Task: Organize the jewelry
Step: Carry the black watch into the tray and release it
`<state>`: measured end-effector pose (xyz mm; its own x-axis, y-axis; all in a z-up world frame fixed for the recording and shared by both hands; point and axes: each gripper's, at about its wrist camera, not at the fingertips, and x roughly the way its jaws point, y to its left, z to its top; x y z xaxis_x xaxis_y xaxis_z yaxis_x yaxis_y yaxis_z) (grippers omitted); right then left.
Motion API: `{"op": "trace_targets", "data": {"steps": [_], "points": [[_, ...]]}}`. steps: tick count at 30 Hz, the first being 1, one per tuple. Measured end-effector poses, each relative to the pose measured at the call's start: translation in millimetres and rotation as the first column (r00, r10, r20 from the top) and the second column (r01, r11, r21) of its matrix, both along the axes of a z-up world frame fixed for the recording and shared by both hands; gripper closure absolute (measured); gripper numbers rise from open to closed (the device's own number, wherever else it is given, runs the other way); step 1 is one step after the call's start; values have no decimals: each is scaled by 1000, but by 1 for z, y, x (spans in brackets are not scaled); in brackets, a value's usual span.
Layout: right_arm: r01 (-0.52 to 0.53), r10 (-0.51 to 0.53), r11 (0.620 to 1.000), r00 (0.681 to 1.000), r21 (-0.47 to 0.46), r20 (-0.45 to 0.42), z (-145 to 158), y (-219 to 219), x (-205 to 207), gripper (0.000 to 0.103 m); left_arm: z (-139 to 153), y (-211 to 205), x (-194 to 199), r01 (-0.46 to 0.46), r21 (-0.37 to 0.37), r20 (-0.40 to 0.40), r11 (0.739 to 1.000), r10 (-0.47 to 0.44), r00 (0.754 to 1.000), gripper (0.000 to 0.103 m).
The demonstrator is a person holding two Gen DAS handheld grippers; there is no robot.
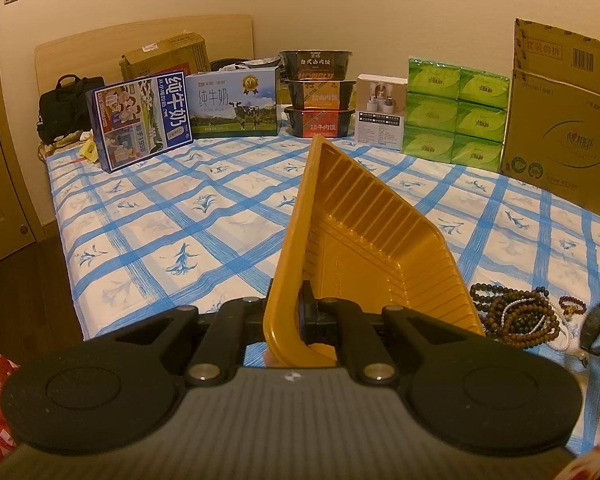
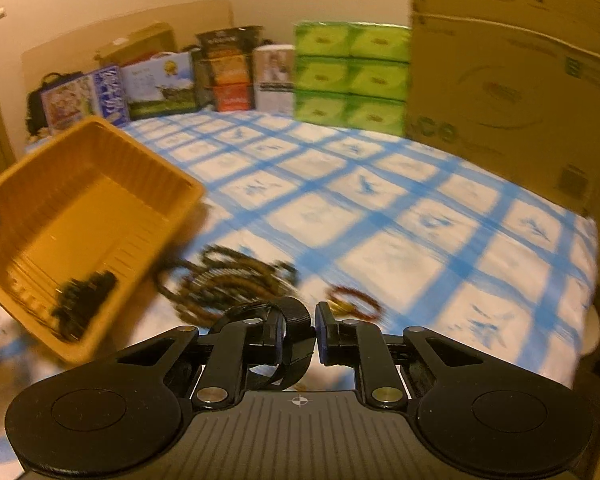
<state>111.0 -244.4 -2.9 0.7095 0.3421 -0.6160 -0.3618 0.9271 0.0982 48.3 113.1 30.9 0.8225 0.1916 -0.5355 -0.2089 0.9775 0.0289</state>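
Left tongs (image 1: 300, 320) were clamped on the rim of the yellow tray (image 1: 364, 236), which was held tilted, its open side turned toward the jewelry heap. Right tongs (image 2: 315, 330) pinched a black band (image 2: 294, 312), a wide strap-like loop; the pads pressed on one side of it and most of the loop hung off the left finger.

Risks, judged:
- Band grip looked off-centre, so the band could slip or swing out before it is over the tray.
- Right wrist view was motion-blurred, so a quick carry could fling the loop wide and drop it on the bed.
- The tray was held by one thin rim only; extra weight or a bump from the right tongs could twist it out of the grip or tip out the dark beads (image 2: 86, 300) already sitting in its low corner.
- A strand dangling from the band could snag the heap; none was visible.

Jewelry: the main heap of bead strings (image 1: 516, 320) lay on the bed's blue checked sheet (image 1: 180, 208), near the front edge, just beside the tray's lower right corner. Brown and dark wooden beads were coiled and tangled together, with a pale pearl-like strand threaded through. A small red bead bracelet (image 2: 354, 300) lay just apart from the heap, toward the right side. Strands overlapped, so a count was not possible. Boxes lined the far edge, well apart.
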Motion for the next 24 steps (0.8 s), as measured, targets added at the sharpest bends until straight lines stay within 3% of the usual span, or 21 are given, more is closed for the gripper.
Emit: {"op": "trace_targets", "data": {"steps": [13, 22, 24], "points": [[-228, 233, 962, 972, 148, -12, 22, 111, 24, 87, 0, -1, 0, 0, 0, 1, 1000, 0, 1000, 97], [-317, 334, 933, 939, 172, -84, 6, 158, 30, 86, 1, -3, 1, 2, 0, 2, 1000, -2, 1000, 97], [-308, 329, 933, 939, 183, -95, 2, 158, 31, 79, 1, -2, 0, 1, 0, 2, 1000, -1, 1000, 97]]}}
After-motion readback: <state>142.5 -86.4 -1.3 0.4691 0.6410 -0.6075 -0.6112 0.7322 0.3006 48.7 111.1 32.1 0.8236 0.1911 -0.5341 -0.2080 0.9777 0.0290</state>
